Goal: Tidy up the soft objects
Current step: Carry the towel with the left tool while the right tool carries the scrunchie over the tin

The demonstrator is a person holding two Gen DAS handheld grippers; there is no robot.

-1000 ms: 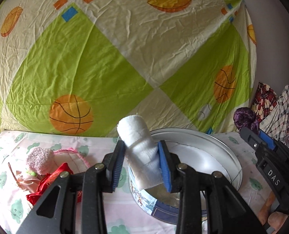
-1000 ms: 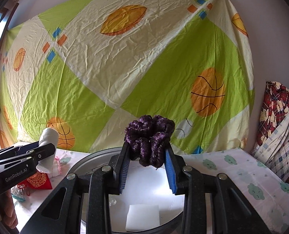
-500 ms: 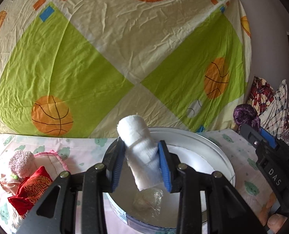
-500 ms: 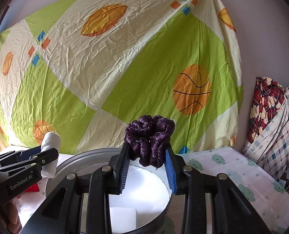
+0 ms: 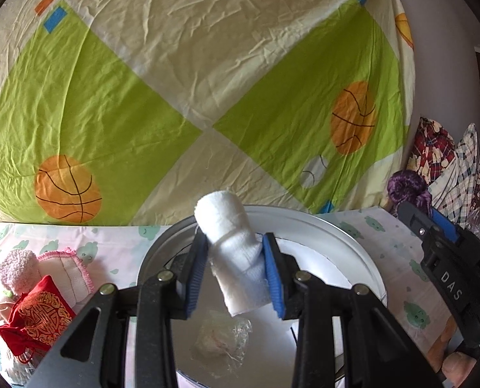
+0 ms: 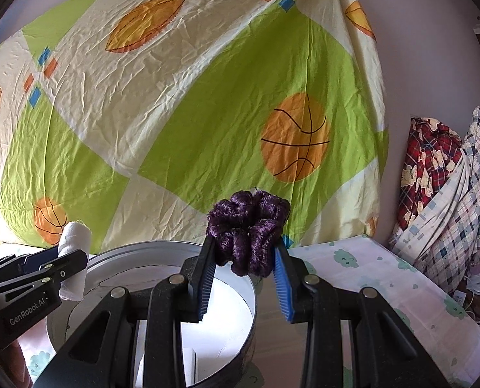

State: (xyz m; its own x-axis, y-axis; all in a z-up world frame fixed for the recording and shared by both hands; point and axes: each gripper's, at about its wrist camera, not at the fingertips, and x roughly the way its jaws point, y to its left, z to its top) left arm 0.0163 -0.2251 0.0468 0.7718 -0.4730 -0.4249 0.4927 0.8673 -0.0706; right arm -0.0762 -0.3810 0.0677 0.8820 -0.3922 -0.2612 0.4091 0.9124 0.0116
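My left gripper (image 5: 235,273) is shut on a rolled white cloth (image 5: 230,242), held over the round metal tin (image 5: 353,252). A small clear-wrapped item (image 5: 222,339) lies on the tin's floor. My right gripper (image 6: 243,278) is shut on a purple velvet scrunchie (image 6: 248,232) above the tin's right rim (image 6: 251,294). In the right wrist view the left gripper (image 6: 29,278) enters from the left with the white roll (image 6: 75,242). In the left wrist view the right gripper (image 5: 447,258) and the scrunchie (image 5: 405,187) show at the right edge.
Left of the tin lie a red embroidered pouch (image 5: 36,317), a pink fluffy item (image 5: 15,268) and a pink-edged white cloth (image 5: 71,271). A basketball-print sheet (image 5: 207,97) hangs behind. Plaid fabrics (image 6: 447,200) pile at the right. A white square (image 6: 188,365) lies inside the tin.
Both grippers have shifted along over the tin with their loads; the tin now lies more under the left gripper, and the wrapped item on its floor has come into view.
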